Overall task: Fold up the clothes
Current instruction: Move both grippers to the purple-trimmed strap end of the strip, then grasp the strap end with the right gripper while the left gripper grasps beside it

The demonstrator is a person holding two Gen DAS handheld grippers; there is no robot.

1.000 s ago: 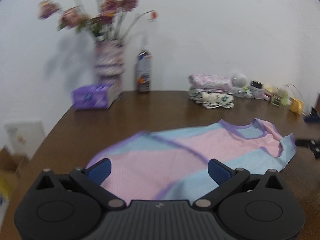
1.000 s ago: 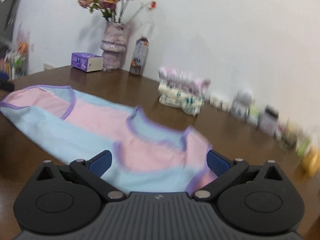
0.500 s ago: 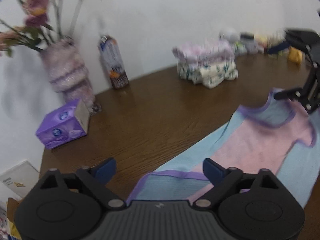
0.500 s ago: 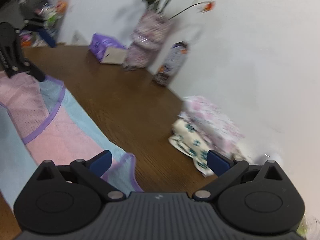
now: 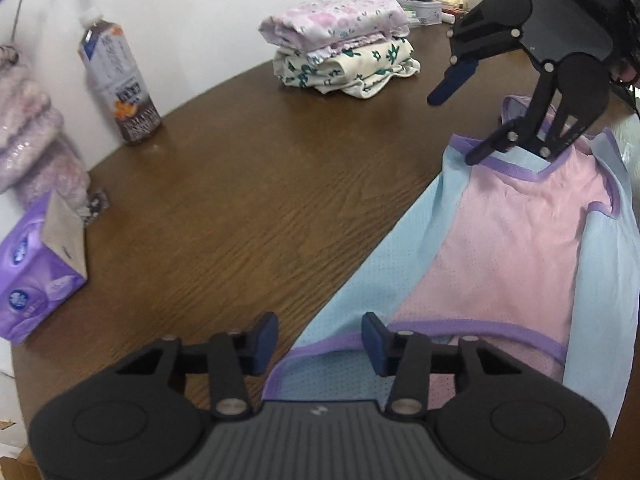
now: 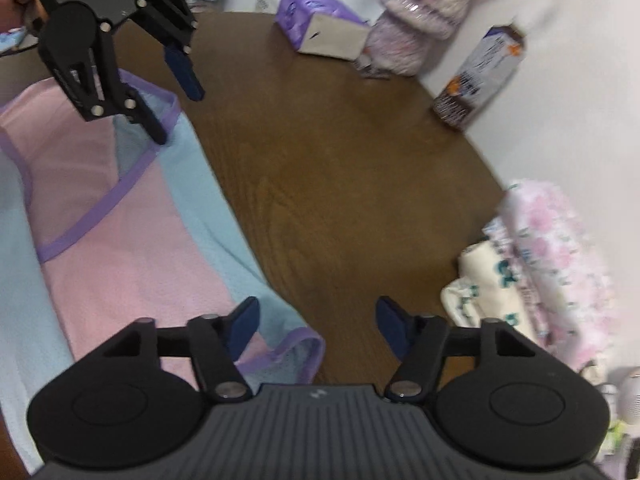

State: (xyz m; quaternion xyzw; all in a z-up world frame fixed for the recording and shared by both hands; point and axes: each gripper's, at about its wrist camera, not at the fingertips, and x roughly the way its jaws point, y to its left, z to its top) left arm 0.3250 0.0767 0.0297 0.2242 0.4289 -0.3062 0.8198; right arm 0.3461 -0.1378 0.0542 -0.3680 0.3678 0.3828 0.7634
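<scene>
A pink and light-blue mesh garment with purple trim (image 5: 500, 248) lies spread flat on the dark brown wooden table (image 5: 248, 184), along the near edge. The left gripper (image 5: 318, 340) hovers low at one corner of the garment, its blue-padded jaws apart with the purple hem lying between them; nothing is pinched. The right gripper (image 6: 316, 326) sits at the opposite corner, jaws likewise spread wide, the trimmed corner just under its left pad and bare wood beneath the rest of the gap. Each gripper shows in the other's view, tilted down over the cloth.

Well apart from the garment, a stack of folded floral clothes (image 5: 340, 60) rests near the white wall. A plastic drink bottle with a dark label (image 5: 116, 88) stands upright farther along the wall, beside a pale pink patterned vase (image 6: 420, 20). A purple tissue box (image 5: 36, 276) lies near the vase, at the table's edge. Small blurred items (image 5: 420, 0) crowd the wall behind the folded stack.
</scene>
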